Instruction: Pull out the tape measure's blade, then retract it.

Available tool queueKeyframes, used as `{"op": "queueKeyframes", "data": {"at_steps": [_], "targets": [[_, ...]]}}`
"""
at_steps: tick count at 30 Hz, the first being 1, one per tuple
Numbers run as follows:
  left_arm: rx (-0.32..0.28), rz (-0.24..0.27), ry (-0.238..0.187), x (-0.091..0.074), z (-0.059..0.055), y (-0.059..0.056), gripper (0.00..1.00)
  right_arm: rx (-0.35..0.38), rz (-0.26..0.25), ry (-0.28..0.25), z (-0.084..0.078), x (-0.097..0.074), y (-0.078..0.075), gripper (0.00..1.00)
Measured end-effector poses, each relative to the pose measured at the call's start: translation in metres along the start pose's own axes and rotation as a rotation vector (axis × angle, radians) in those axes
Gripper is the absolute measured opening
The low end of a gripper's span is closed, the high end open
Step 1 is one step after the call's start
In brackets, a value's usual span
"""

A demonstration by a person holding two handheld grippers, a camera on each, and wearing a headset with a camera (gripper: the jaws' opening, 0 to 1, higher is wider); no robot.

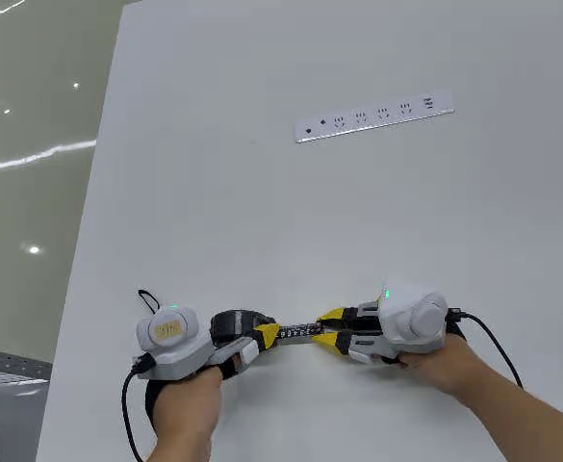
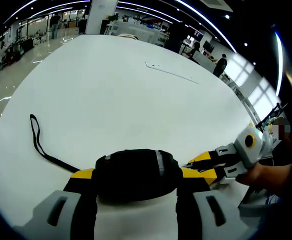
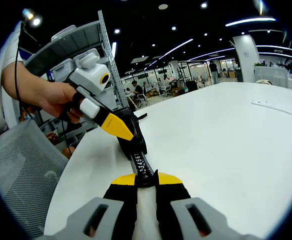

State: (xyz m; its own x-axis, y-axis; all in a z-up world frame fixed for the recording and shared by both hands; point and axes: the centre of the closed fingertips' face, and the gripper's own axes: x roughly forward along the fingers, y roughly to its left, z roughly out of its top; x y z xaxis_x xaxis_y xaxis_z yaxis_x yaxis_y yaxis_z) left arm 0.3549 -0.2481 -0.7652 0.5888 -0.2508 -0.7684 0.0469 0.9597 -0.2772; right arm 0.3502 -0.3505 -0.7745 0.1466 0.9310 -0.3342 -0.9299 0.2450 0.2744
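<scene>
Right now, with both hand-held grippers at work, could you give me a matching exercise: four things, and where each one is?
Things:
1. tape measure case
2. blade
3. power strip
4. black strap

Places:
A. pinched in the right hand-held gripper
B. trailing loose beside the case
C. clamped in the left hand-held gripper
D. lying flat, far beyond both grippers

Pairs: 1-C, 2-A, 3-D, 4-B.
</scene>
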Motion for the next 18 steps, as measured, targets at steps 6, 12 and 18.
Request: {"op": "queueKeyframes", "data": {"at_steps": [6, 12, 18], "targets": [[0.005, -0.002, -0.005, -0.0003, 0.0002, 0.0002, 0.60, -0.002, 0.020, 0.007, 0.0003, 0.0027, 0.0023, 0.12], [-0.007, 0.006, -0.010, -0.0007, 0.0008, 0.0001, 0.60, -0.012, 0.009, -0.006, 0.0035, 0.0041, 0.0003, 0.11], [-0.012, 0.005, -0.010, -0.0005, 0.0008, 0.0008, 0.60, -0.011, 0.017, -0.011, 0.0059, 0.0054, 0.0005, 0.11]]}}
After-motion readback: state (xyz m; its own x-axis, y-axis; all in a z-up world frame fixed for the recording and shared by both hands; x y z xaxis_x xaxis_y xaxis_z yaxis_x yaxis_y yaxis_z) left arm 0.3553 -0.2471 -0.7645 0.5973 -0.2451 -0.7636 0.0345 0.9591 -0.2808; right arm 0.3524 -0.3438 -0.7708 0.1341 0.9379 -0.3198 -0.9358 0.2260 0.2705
